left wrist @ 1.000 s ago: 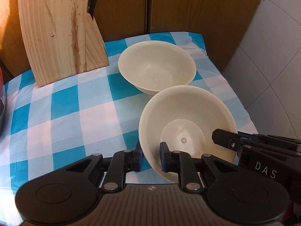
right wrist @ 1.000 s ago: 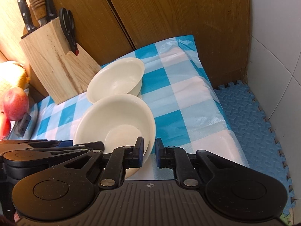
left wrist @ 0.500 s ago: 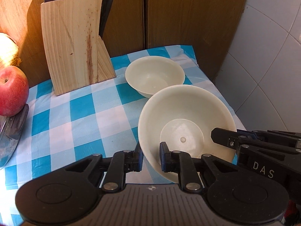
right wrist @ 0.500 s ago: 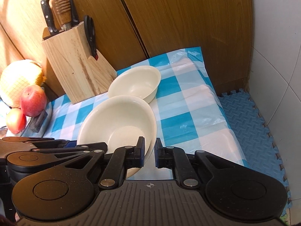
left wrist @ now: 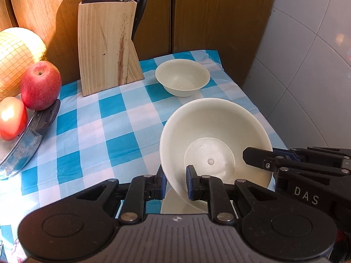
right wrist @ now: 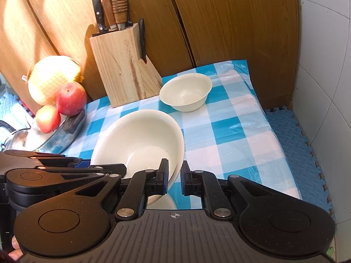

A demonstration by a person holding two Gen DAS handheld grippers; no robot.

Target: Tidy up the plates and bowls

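A large cream bowl [left wrist: 215, 135] hangs tilted above the blue-and-white checked tablecloth [left wrist: 87, 131], gripped from two sides. My left gripper [left wrist: 175, 182] is shut on its near rim, one finger inside and one outside. My right gripper [right wrist: 174, 179] is shut on the opposite rim of the same large bowl [right wrist: 140, 140]. In the left wrist view the right gripper [left wrist: 261, 162] comes in from the right edge; in the right wrist view the left gripper [right wrist: 114, 168] comes in from the left. A smaller cream bowl [left wrist: 182, 79] [right wrist: 186, 92] stands upright at the table's far end.
A wooden knife block [left wrist: 107, 43] [right wrist: 125, 70] stands against the wooden cabinet, left of the small bowl. At the left lie a red apple [left wrist: 40, 85], a tomato [left wrist: 11, 118] and a netted melon [left wrist: 17, 59] by a metal pan [left wrist: 26, 144]. Blue foam mat [right wrist: 291, 144] and tiled wall border the table's right side.
Both grippers have risen and drawn back with the large bowl between them. The small bowl and knife block now look farther off, and the fruit has come into view at the left.
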